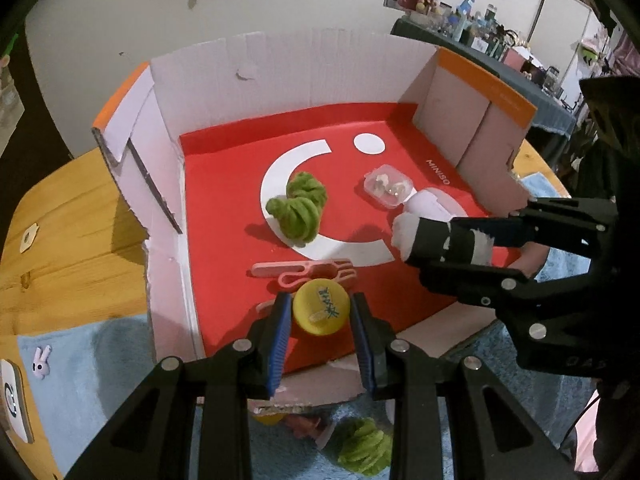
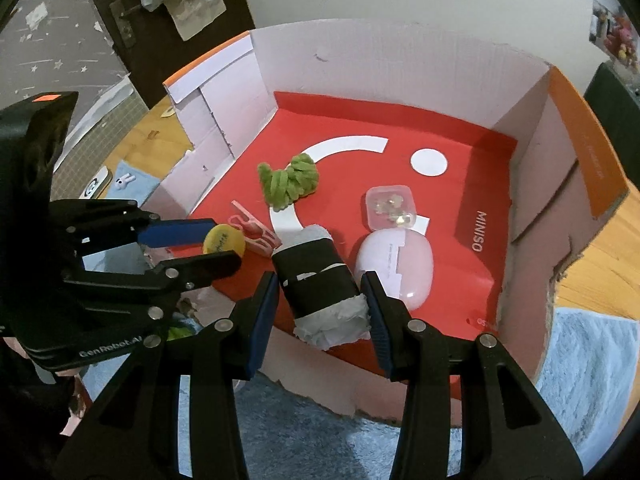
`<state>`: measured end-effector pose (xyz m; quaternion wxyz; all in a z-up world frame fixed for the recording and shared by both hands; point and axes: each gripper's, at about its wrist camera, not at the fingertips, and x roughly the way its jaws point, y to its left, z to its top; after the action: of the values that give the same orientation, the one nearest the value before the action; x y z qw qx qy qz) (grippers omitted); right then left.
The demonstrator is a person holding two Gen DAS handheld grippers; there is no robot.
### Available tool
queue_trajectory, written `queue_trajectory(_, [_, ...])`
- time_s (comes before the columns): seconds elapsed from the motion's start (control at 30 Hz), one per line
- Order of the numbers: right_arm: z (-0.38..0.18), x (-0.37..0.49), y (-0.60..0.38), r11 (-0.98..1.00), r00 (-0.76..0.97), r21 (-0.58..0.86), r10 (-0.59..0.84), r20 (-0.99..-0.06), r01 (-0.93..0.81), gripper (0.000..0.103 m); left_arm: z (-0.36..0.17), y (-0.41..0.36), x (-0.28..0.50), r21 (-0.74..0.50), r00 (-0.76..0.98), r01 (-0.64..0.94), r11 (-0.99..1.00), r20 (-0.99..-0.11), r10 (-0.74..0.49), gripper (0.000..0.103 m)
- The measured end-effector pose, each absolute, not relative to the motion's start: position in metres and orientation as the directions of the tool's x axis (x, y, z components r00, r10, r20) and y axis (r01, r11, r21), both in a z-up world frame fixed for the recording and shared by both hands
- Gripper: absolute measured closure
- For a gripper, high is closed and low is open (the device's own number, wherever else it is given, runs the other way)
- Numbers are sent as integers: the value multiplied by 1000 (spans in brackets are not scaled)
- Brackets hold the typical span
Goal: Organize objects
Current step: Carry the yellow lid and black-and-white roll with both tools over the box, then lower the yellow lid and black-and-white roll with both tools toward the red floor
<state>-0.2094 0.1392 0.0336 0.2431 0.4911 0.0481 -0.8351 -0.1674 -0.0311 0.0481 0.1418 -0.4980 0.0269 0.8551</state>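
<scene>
A red-floored cardboard box [image 1: 224, 216] [image 2: 452, 136] lies open on the table. My left gripper [image 1: 320, 312] holds its jaws around a yellow cap [image 1: 319, 312] over the box's near edge; both pads [image 1: 281, 320] look to be touching it. It also shows in the right wrist view [image 2: 223, 241]. My right gripper [image 2: 322, 292] is shut on a black-and-white roll [image 2: 320, 284] [image 1: 432, 236] just above the box floor. Inside lie a green pipe-cleaner bundle [image 1: 300, 208] [image 2: 290, 178], a pink clip [image 1: 308, 272] [image 2: 256, 232], a clear small case [image 1: 387, 186] [image 2: 390, 206] and a pink oval case [image 2: 394, 258].
A second green bundle [image 1: 366, 452] lies on the blue towel [image 1: 100, 364] in front of the box. A small bunny figure [image 1: 41, 358] and a white-edged item [image 1: 16, 404] sit at the left. The wooden table [image 1: 68, 216] extends left; box walls rise on three sides.
</scene>
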Motion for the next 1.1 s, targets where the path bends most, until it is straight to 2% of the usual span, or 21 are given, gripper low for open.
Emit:
queue_trajectory(0.23, [21, -220, 140, -862, -312, 234, -397, -863, 449, 62, 47, -36, -171, -100, -447, -262, -960, -869, 213, 71])
queue_trajectory(1.1, [18, -237, 164, -938, -467, 60, -225, -855, 342, 62, 40, -33, -205, -106, -492, -190, -976, -850, 188, 71])
